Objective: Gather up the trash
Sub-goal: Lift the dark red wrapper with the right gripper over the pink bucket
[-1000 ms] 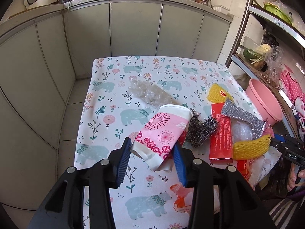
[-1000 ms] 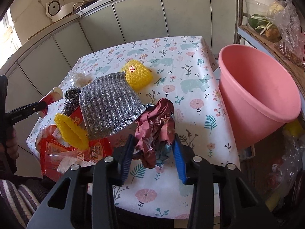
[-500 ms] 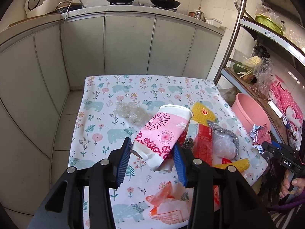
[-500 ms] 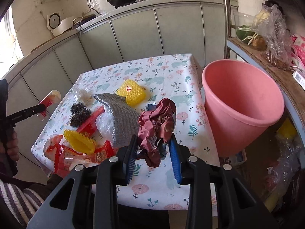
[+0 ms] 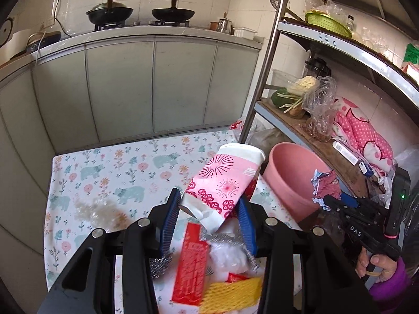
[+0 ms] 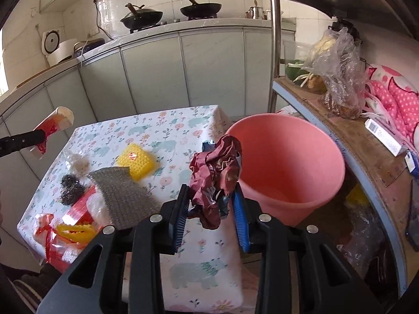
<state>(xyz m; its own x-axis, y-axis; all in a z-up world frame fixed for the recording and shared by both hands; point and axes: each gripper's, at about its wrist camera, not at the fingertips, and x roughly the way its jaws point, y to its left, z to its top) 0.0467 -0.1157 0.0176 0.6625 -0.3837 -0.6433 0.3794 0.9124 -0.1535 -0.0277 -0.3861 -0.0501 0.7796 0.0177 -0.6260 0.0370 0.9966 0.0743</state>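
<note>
Both claws lifted toward bucket (image 6: 285,162) | left claw (image 5: 209,218) clamps cup (image 5: 224,183) | right claw (image 6: 210,210) clamps wrapper (image 6: 213,175)

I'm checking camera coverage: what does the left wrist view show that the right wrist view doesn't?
Only the left wrist view shows the right gripper from outside and the hand working it, plus the green basket on the top shelf.

Only the right wrist view shows the yellow sponge and the bucket's inside.

Both show the pink bucket, the crumpled wrapper, the paper cup and the floral table.
</note>
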